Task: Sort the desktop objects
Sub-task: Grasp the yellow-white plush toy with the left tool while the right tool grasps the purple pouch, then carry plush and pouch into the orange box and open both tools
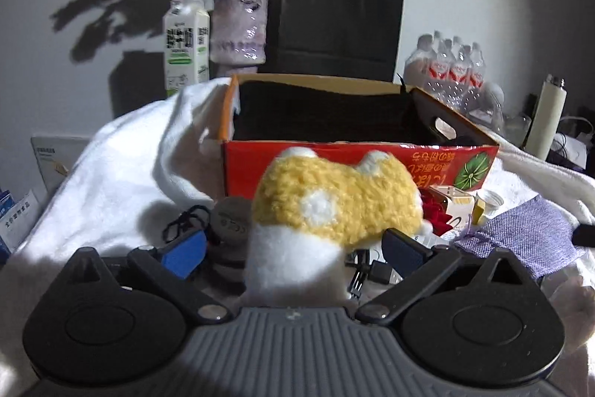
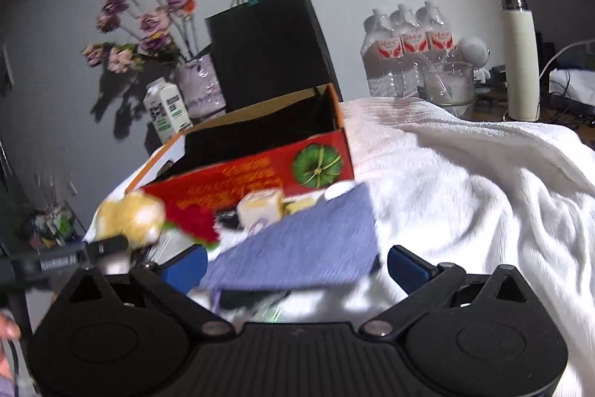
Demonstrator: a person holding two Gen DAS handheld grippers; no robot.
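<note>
My left gripper (image 1: 293,250) stands wide open around a yellow and white plush toy (image 1: 334,207); the toy sits between the blue pads without being pinched. The plush also shows in the right wrist view (image 2: 130,216), beside the left gripper's black body. My right gripper (image 2: 295,265) is open over a purple woven pouch (image 2: 305,248), which lies between its pads; it also shows in the left wrist view (image 1: 528,237). An open red cardboard box (image 1: 357,166) stands behind the clutter, seen too in the right wrist view (image 2: 260,173).
Clutter before the box: round black items (image 1: 230,222), a black cord (image 1: 186,222), a red ribbon piece (image 2: 193,222), a small cream box (image 2: 260,207). At the back: milk carton (image 1: 186,39), flower vase (image 1: 240,28), black paper bag (image 1: 338,21), water bottles (image 2: 405,51), white flask (image 2: 520,62). A white blanket (image 2: 465,192) covers the surface.
</note>
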